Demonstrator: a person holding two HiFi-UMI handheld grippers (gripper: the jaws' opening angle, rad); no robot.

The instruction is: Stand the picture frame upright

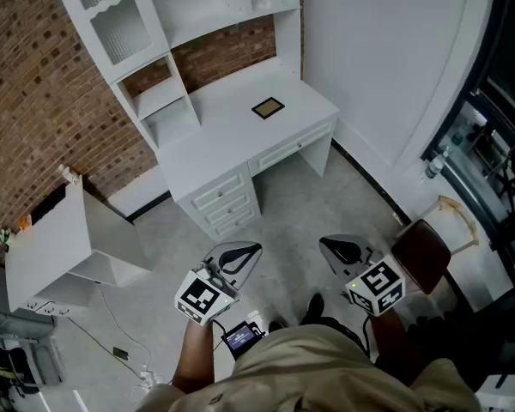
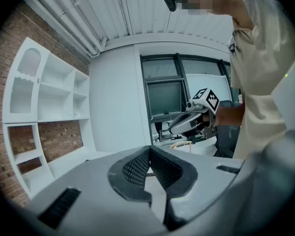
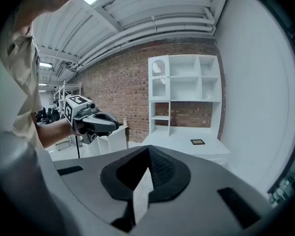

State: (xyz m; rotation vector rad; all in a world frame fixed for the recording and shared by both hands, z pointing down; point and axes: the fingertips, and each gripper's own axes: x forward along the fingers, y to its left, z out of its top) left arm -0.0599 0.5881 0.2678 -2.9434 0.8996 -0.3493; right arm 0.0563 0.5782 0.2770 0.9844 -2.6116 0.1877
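A small dark picture frame (image 1: 268, 107) with a light rim lies flat on the white desk (image 1: 232, 131), far ahead of me; the right gripper view also catches the frame (image 3: 197, 142) on the desktop. My left gripper (image 1: 245, 251) is shut and empty, held near my body over the floor. My right gripper (image 1: 333, 247) is also shut with nothing in it, level with the left. Each gripper view shows the other gripper: the right gripper (image 2: 174, 127) beside the person's arm, the left gripper (image 3: 113, 124) in front of the brick wall.
A white hutch with shelves (image 1: 189, 7) rises over the desk against a brick wall (image 1: 34, 101). A white cabinet (image 1: 60, 243) stands at the left, a brown chair (image 1: 425, 251) at the right. Cables (image 1: 120, 350) lie on the concrete floor.
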